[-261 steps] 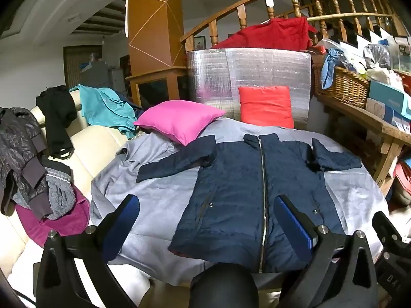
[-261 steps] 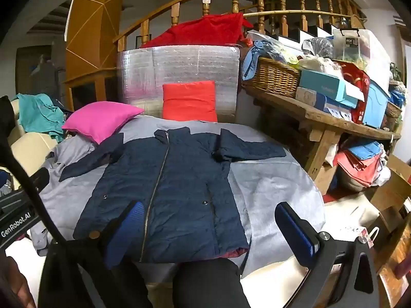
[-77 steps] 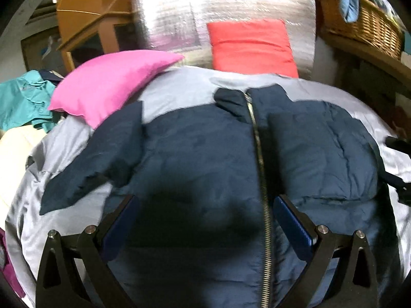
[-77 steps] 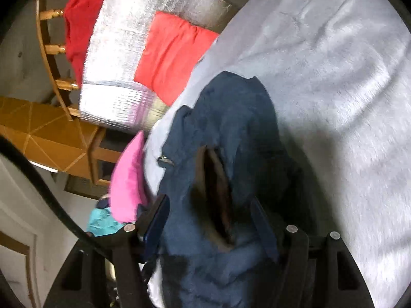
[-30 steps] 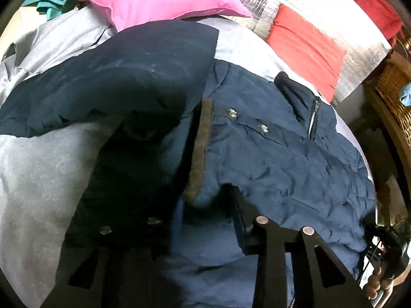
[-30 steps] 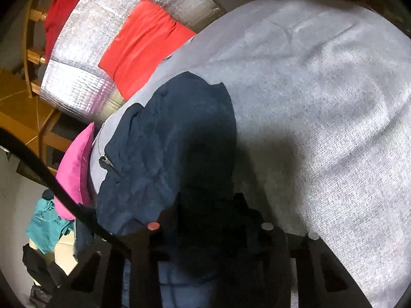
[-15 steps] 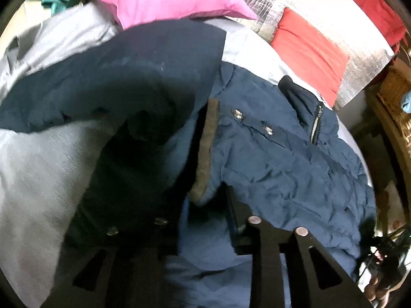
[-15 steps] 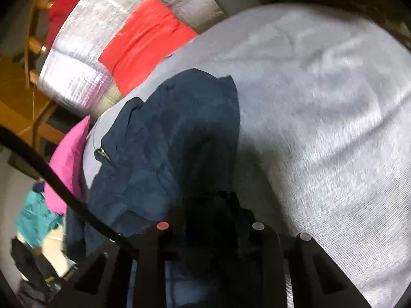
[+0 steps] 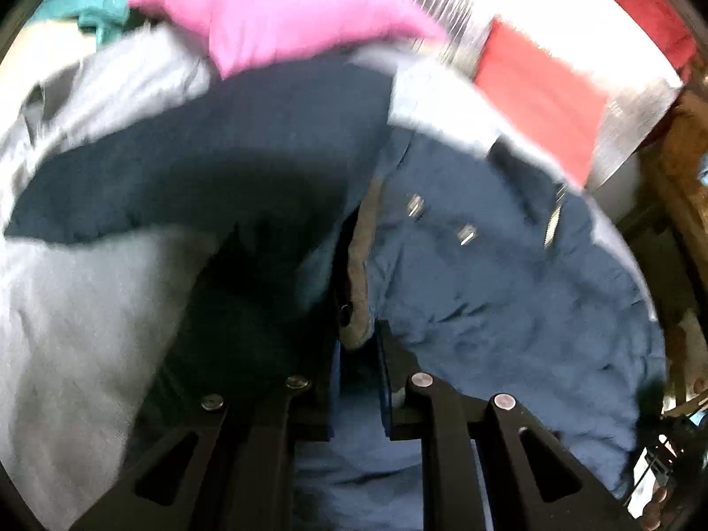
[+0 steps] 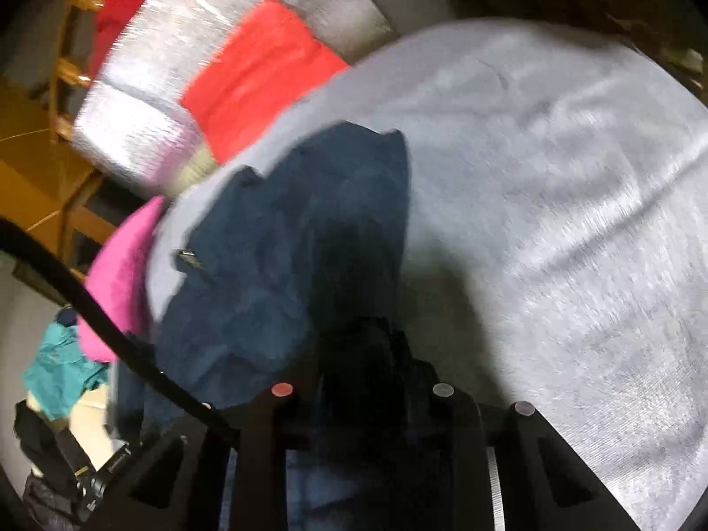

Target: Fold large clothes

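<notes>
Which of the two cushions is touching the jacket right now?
The pink cushion: the jacket's dark sleeve lies right up against its lower edge. The red cushion stands farther back against the silver panel, with grey sheet between it and the jacket.

One navy padded jacket (image 9: pixel 486 274), one pink pillow (image 9: pixel 283 13), one red cushion (image 9: pixel 540 101) beside it — two grippers, left gripper (image 9: pixel 358 371) and right gripper (image 10: pixel 358 380).

Both my views motion-smeared, dim indoors. Silver panel (image 9: pixel 447 4) blown out by glare. Jacket (image 10: pixel 283 265) sits in heavy shadow by my gripper. Fisheye bends edges; corners black.
</notes>
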`<act>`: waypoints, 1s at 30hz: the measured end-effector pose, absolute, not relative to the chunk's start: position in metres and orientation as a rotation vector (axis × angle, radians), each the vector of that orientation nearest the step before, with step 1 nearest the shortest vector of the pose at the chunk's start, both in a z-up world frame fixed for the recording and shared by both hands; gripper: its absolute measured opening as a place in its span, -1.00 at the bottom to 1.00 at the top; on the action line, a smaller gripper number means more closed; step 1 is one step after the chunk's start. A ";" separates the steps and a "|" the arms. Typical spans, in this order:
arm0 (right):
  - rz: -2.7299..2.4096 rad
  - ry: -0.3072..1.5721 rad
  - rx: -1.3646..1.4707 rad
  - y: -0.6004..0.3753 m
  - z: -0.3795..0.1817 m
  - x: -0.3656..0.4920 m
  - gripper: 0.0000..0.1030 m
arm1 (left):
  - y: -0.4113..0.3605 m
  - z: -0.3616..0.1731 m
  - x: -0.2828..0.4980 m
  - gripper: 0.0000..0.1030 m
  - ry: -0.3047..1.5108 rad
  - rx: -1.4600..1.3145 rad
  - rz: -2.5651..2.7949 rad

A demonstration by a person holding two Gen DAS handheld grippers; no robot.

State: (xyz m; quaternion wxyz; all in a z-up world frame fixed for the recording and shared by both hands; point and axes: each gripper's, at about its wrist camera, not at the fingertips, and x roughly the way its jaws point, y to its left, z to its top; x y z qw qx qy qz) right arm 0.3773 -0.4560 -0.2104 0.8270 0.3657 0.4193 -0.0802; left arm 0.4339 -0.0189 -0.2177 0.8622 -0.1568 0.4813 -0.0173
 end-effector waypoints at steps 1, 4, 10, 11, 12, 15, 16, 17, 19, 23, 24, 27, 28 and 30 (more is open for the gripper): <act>-0.174 0.896 0.780 -0.457 -0.212 0.378 -0.41 | -0.019 -0.218 0.434 -0.65 1.009 -0.329 -0.034; -0.219 0.915 0.751 -0.457 -0.203 0.374 0.23 | -0.021 -0.209 0.433 -0.52 1.016 -0.298 -0.025; -0.343 0.755 0.534 -0.450 -0.151 0.345 0.36 | 0.006 -0.185 0.413 -0.17 1.004 -0.393 -0.054; -0.336 0.727 0.524 -0.446 -0.145 0.341 0.36 | 0.012 -0.181 0.407 -0.14 0.988 -0.403 -0.057; -0.311 0.684 0.508 -0.440 -0.137 0.337 0.36 | 0.022 -0.174 0.403 -0.05 0.965 -0.418 -0.059; -0.200 0.635 0.470 -0.416 -0.126 0.339 0.36 | 0.055 -0.158 0.389 0.39 0.892 -0.482 -0.034; -0.154 0.646 0.465 -0.406 -0.128 0.345 0.34 | 0.068 -0.156 0.387 0.46 0.873 -0.510 -0.014; -0.132 0.662 0.465 -0.401 -0.131 0.346 0.27 | 0.081 -0.156 0.389 0.46 0.862 -0.543 0.013; -0.073 0.736 0.479 -0.386 -0.148 0.364 0.04 | 0.103 -0.162 0.394 0.46 0.870 -0.607 0.053; -0.056 0.876 0.511 -0.373 -0.186 0.392 -0.01 | 0.141 -0.188 0.409 0.46 0.906 -0.774 0.092; -0.071 0.925 0.521 -0.373 -0.200 0.399 -0.01 | 0.147 -0.197 0.413 0.46 0.913 -0.821 0.086; -0.087 0.934 0.517 -0.371 -0.201 0.401 -0.02 | 0.165 -0.213 0.422 0.46 0.908 -0.951 0.066; -0.076 0.934 0.524 -0.372 -0.197 0.400 -0.03 | 0.171 -0.217 0.424 0.46 0.901 -0.985 0.067; -0.064 0.908 0.550 -0.375 -0.191 0.393 -0.03 | 0.185 -0.227 0.428 0.46 0.872 -1.060 0.073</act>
